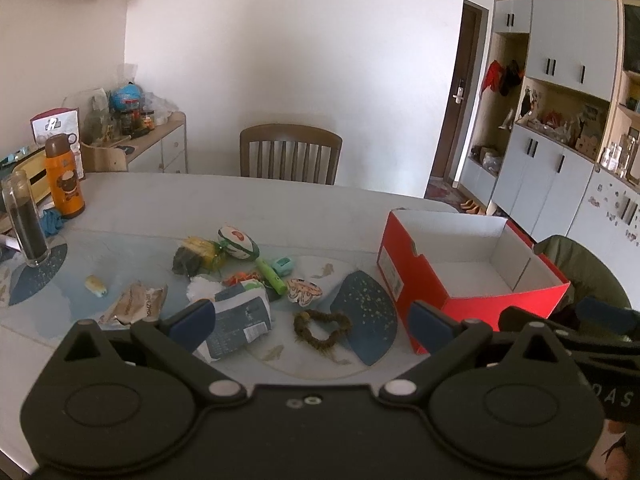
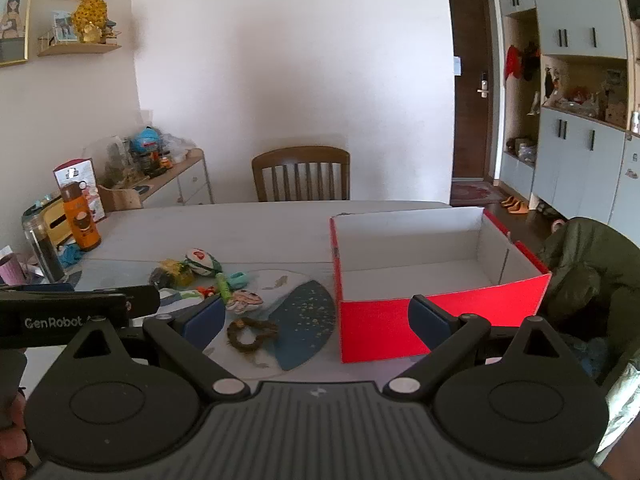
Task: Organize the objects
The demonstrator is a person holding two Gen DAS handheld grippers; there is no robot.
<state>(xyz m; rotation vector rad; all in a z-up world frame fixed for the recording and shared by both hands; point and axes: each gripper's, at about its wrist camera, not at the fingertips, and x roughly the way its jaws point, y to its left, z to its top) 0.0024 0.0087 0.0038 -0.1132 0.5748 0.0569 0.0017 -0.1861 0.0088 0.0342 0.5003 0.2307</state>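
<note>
Both grippers, left gripper (image 1: 314,320) and right gripper (image 2: 316,316), spread wide, empty. Risk: the light red cardboard box (image 2: 420,280) skids off the bench (image 2: 240,220) if nudged.

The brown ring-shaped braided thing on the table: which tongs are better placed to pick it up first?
Probably the left tongs: open, empty, with the brown braided ring between their fingers. The right tongs, also open, face the red cardboard box.

Open empty red box (image 2: 400,320), clutter (image 1: 240,280) beside
</note>
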